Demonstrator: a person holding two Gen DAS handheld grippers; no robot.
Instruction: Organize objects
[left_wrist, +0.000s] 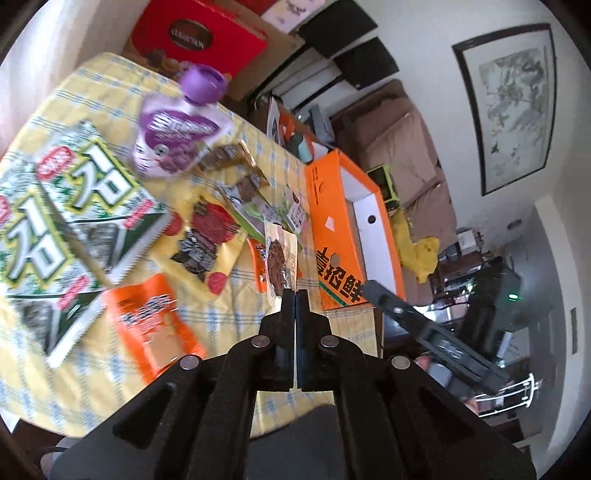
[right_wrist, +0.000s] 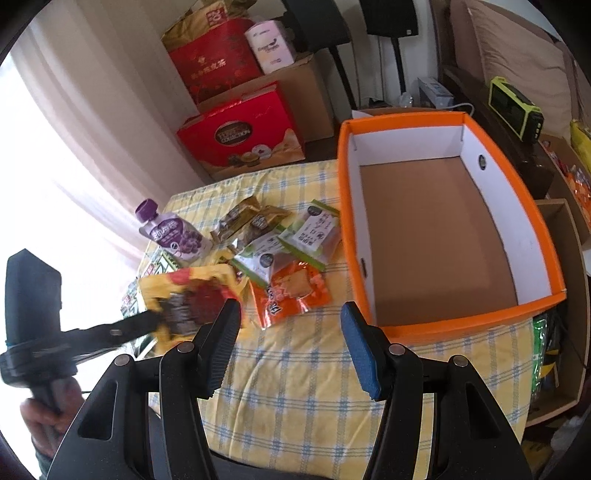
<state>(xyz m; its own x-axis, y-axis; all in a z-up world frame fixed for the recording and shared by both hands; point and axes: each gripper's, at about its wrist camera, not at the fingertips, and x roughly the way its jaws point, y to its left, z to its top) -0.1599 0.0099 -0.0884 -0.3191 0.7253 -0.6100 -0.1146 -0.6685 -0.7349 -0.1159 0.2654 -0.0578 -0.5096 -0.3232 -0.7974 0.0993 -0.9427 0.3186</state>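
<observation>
Left gripper (left_wrist: 295, 295) fingers closed, seemingly pinching yellow snack packet (right_wrist: 192, 295); right gripper (right_wrist: 290, 317) fingers open, near orange box (right_wrist: 458, 325).

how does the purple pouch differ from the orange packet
The purple pouch has a round screw cap; the orange packet is a flat sealed bag with none. The packet lies nearer the orange box than the pouch. Both rest on the yellow checked cloth, outside the box.

One orange box (right_wrist: 436, 122), one purple pouch (right_wrist: 173, 232)
</observation>
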